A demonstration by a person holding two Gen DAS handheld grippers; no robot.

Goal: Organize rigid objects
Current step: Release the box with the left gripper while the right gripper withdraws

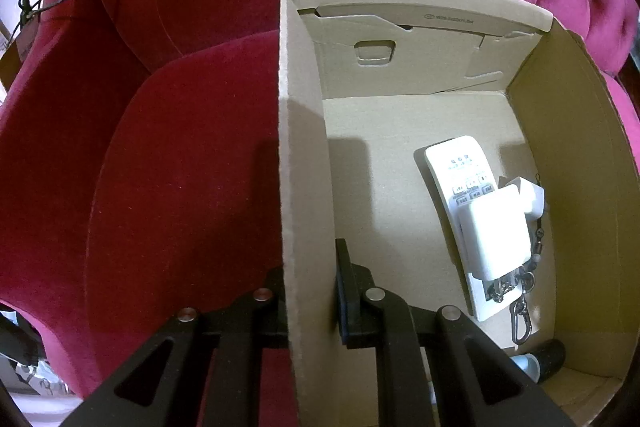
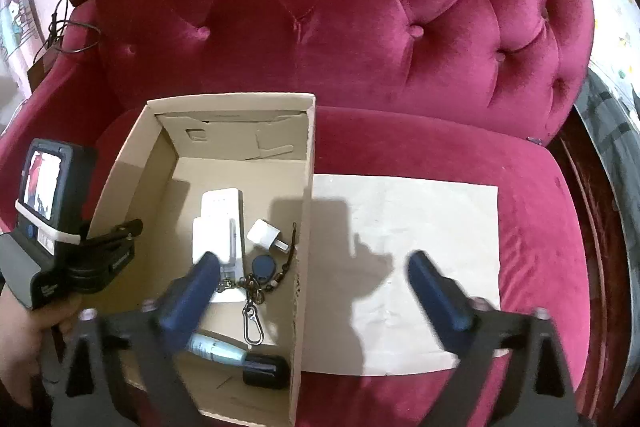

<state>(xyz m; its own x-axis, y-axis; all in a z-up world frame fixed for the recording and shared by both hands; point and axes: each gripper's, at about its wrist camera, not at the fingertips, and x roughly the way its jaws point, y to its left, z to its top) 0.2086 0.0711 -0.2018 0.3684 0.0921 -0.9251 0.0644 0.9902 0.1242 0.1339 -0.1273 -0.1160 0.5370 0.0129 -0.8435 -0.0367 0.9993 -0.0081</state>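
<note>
**Box nearly packed, sofa seat looking cleared**

Blue-padded fingers (image 2: 206, 269) of the right gripper (image 2: 312, 267) are spreading wide and holding nothing, hanging above the right wall of the cardboard box (image 2: 306, 211) and the flat sheet of cardboard (image 2: 420, 227) beside it. That sheet is lying bare on the red sofa (image 2: 360, 27). The left gripper (image 1: 308, 291) is clamping the box's left wall, one finger inside and one outside, apparently steadying it.

Inside the box, things are already lying together: a white remote (image 2: 220, 203) with a white adapter (image 1: 496, 235) resting on it, a small white plug (image 2: 266, 237), a keychain (image 2: 256, 283) with a blue fob and a carabiner, and a dark-capped tube (image 2: 240, 359) near the front wall.

Judging by this, the gathering is looking mostly finished; no loose object is showing outside the box, so little seems left beyond perhaps tidying the contents.
</note>
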